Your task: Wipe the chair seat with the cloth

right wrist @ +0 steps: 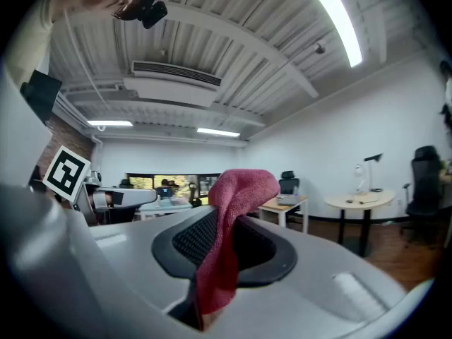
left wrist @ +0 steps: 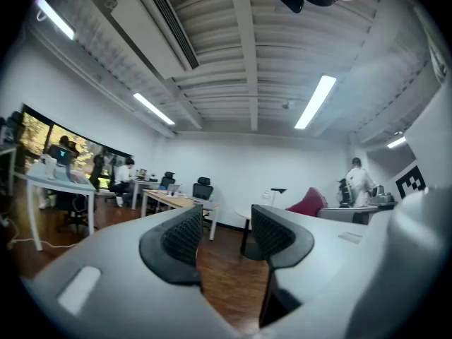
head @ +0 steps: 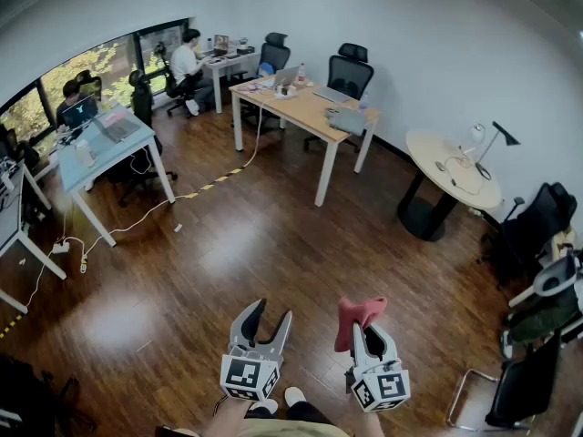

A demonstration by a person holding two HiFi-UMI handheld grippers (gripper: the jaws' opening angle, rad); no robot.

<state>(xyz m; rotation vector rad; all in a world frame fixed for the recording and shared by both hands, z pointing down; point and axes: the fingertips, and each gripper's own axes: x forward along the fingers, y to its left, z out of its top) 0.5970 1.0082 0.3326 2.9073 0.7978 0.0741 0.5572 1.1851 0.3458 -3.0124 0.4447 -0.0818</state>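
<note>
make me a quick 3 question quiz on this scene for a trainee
1. True or false: the left gripper has the cloth between its jaws.
2. Multiple choice: the jaws of the right gripper are A) apart and empty, B) shut on the cloth, C) shut on a chair arm.
3. Short answer: in the head view, what surface lies below both grippers?

Key:
1. False. Its jaws stand apart with nothing between them.
2. B. The red cloth is pinched there and sticks up above the jaws.
3. The wooden floor.
</note>
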